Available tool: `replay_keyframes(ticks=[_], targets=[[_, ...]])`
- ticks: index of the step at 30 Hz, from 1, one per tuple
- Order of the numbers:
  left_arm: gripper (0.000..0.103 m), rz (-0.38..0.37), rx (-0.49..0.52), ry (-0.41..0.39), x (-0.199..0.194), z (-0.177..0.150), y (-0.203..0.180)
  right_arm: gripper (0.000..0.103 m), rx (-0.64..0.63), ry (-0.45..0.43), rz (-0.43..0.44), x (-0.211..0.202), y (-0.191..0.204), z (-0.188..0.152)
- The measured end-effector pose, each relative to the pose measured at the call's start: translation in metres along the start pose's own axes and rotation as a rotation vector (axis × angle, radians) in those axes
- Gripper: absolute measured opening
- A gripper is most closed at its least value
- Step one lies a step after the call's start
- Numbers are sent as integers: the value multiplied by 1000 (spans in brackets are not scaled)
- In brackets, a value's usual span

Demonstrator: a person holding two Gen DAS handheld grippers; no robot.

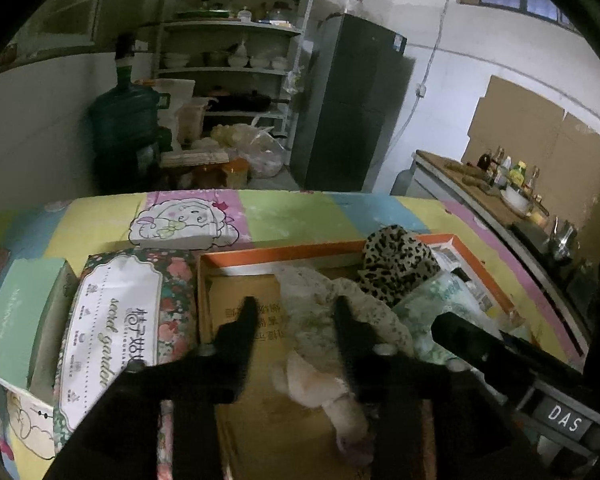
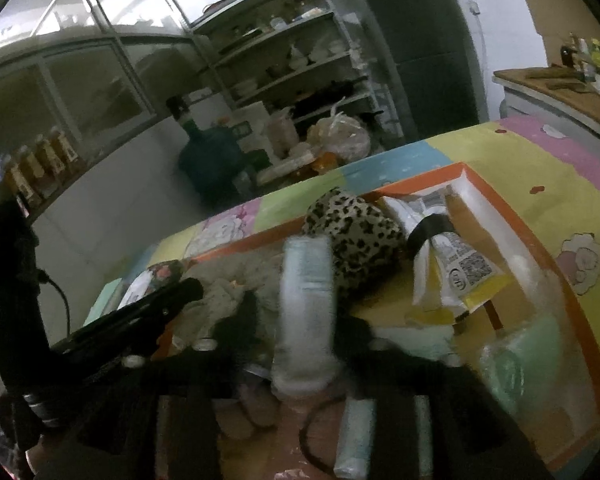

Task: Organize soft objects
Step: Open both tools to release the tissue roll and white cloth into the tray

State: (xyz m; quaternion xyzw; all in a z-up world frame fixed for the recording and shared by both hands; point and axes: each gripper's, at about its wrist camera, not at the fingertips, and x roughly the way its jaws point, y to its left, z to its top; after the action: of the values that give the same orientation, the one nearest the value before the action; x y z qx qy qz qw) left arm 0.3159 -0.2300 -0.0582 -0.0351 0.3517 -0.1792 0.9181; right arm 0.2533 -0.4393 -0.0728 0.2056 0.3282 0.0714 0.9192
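Both grippers hang over an orange-rimmed cardboard box point(image 1: 276, 254) that sits on a pastel patchwork tablecloth point(image 1: 292, 212). The left gripper point(image 1: 296, 312) stands with its jaws parted and nothing pressed between them; a pale floral cloth point(image 1: 320, 304) lies in the box under the gap, reaching past the right-hand finger, with a cream plush piece point(image 1: 320, 388) below it. The right gripper point(image 2: 296, 316) is also released: a pale blue-white roll point(image 2: 306, 312), blurred, stands upright in the gap between its fingers, and whether the pads touch it I cannot tell. A leopard-print cloth point(image 2: 352, 232) lies in the box just behind the roll. Left of the box a floral tissue pack point(image 1: 120, 320) rests on the tablecloth, beside a mint-green box point(image 1: 24, 312)
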Motion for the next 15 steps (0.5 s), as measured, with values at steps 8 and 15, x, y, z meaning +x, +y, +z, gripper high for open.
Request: replay_keyframes(ticks=[8,15], targets=[[56,1,7,-33,-14,-3,0,61,3,-28,-37,-10,-3,-1],[56,2,9,-63,-29,-3,-1,61,-10,-58,-61,-21,3,-2]])
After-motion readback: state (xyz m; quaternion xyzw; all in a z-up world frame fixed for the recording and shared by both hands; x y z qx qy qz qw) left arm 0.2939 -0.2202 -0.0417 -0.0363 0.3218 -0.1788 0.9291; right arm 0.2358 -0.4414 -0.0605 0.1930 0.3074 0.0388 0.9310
